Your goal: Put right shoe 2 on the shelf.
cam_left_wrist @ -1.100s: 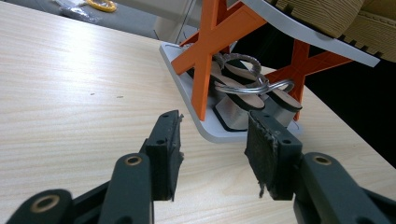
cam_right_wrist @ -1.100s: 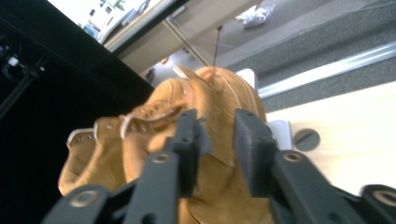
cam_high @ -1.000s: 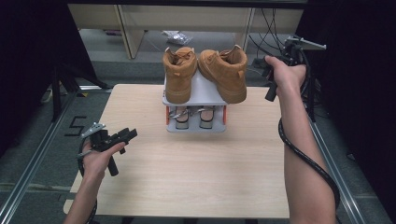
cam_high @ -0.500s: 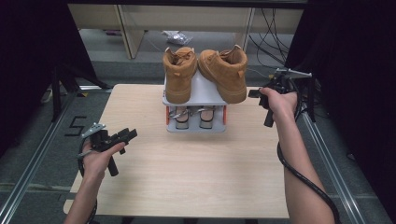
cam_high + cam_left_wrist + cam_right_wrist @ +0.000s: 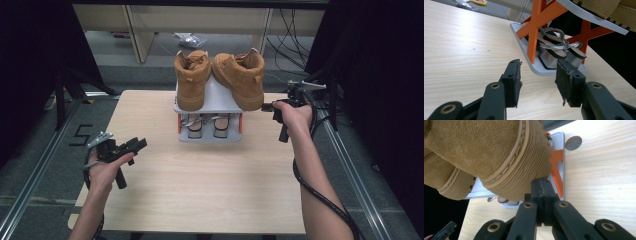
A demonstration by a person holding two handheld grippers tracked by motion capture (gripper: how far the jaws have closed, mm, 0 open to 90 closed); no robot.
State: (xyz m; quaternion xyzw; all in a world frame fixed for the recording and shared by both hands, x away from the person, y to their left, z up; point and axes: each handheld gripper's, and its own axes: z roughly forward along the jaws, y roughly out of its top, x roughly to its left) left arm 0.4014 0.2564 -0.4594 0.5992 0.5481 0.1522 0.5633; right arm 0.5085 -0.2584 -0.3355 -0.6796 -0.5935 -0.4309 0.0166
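Rack point(image 5: 209, 100) set at the table's point(image 5: 200, 185) far middle
Two boots point(image 5: 220, 77) were placed side by side on its top shelf, sandals point(image 5: 207, 125) below; the left gripper point(image 5: 131, 146) was held front-left, the right gripper point(image 5: 269, 106) beside the right boot.

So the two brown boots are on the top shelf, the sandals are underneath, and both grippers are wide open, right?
Not quite. The boots are on the top shelf and the sandals sit underneath, but just the left gripper is open. The right gripper has its jaws pressed together beside a boot's toe, as the right gripper view shows.
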